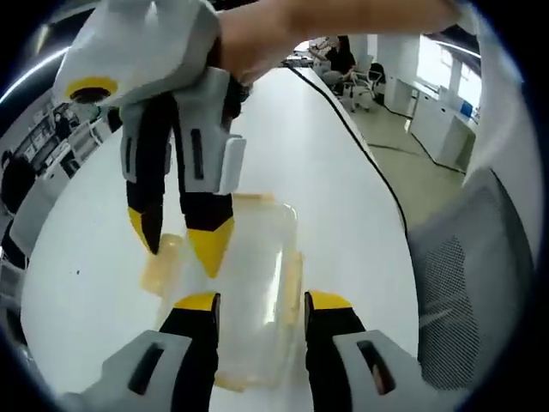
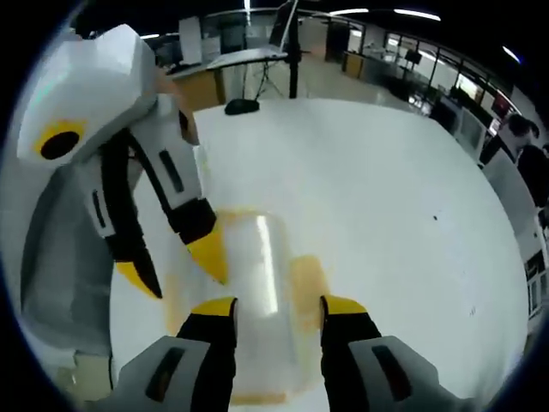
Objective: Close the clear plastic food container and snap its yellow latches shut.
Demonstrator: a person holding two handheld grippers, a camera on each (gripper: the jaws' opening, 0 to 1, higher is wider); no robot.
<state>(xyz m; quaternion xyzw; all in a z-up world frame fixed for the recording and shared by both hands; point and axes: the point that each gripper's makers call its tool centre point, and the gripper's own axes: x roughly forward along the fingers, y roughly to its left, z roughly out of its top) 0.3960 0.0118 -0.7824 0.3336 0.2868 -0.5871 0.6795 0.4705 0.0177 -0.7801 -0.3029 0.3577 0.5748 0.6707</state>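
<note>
The clear plastic food container (image 1: 253, 257) lies on the white table (image 1: 343, 215) with its lid on top. Pale yellow latches (image 1: 163, 266) flare out from its sides. My left gripper (image 1: 262, 300) is open just above the container's near end, one jaw to each side. A hand holds my right gripper (image 1: 178, 245) tips down and open over the container's left edge, near that latch. In the right gripper view, the right gripper (image 2: 279, 305) is open astride the container (image 2: 257, 275), a latch (image 2: 309, 279) lies flat at the right, and the left gripper (image 2: 176, 270) hangs open at the left.
A black cable (image 1: 343, 120) runs along the long table's right side. A grey mesh chair (image 1: 472, 283) stands off the table's right edge. A dark object (image 2: 242, 106) sits at the table's far end. Desks and seated people (image 1: 343, 60) fill the office behind.
</note>
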